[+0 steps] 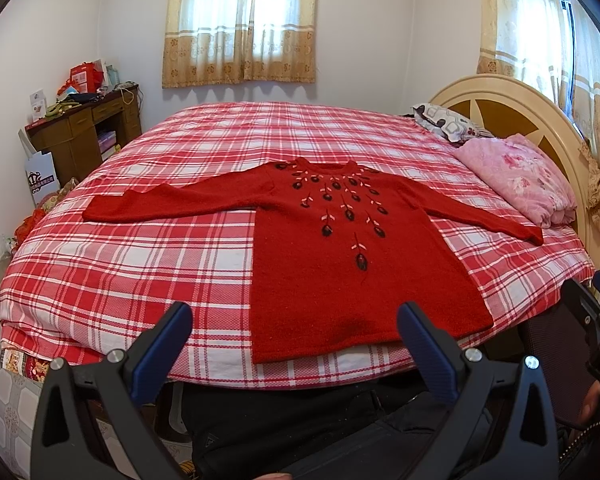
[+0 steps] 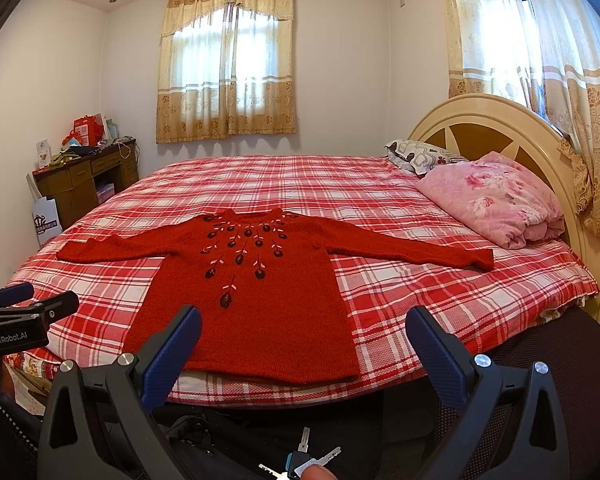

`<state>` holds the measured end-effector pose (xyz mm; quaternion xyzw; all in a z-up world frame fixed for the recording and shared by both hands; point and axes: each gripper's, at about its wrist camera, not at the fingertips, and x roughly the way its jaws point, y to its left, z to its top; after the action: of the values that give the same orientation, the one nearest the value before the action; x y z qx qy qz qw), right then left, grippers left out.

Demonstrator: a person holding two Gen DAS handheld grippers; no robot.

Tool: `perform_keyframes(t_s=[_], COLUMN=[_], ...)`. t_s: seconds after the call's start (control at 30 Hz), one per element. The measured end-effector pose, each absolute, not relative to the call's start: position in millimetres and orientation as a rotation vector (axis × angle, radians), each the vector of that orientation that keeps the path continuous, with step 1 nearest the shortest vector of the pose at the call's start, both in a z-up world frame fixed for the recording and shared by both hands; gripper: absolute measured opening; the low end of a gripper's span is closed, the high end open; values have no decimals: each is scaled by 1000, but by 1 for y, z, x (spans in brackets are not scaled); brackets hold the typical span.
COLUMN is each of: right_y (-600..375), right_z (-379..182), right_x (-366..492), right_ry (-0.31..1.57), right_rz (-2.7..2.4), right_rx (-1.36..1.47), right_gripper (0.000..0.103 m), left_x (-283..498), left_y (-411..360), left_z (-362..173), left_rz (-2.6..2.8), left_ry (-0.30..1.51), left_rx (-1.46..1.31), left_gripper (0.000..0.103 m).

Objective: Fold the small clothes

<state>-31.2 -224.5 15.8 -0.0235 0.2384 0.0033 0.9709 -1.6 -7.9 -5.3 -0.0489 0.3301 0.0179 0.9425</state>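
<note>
Both grippers, left (image 1: pixel 296 332) and right (image 2: pixel 302 336), jaws spread, empty; pinch a sleeve cuff of the flat red embroidered knitted sweater (image 1: pixel 340 248) first.

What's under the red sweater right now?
The red sweater lies flat, sleeves spread, directly on the red-and-white plaid bedsheet, which shows all around it. Whether anything else lies beneath its body cannot be seen; the knit covers that patch.

The sweater (image 2: pixel 244 304) lies flat on the bed (image 2: pixel 380 200), hem at 6 o'clock, collar at 12, sleeves out toward 9 and 3. Two pillows (image 2: pixel 496 204) rest at 2 o'clock against the headboard (image 2: pixel 480 120). A bench (image 2: pixel 80 184) stands beyond the bed at 10 o'clock.
</note>
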Motion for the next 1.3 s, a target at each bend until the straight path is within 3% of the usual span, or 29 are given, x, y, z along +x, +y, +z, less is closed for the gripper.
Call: perform_keyframes(t_s=[1.3], right_y=[-228], right_z=[14], right_x=[-29], right_ry=[486], right_rz=[8], right_rx=[-41], right_gripper=[102], left_x=[2], left_y=[-5], left_z=[-5], left_rz=[30], left_ry=[688], left_rx=[-111], left_gripper=[103])
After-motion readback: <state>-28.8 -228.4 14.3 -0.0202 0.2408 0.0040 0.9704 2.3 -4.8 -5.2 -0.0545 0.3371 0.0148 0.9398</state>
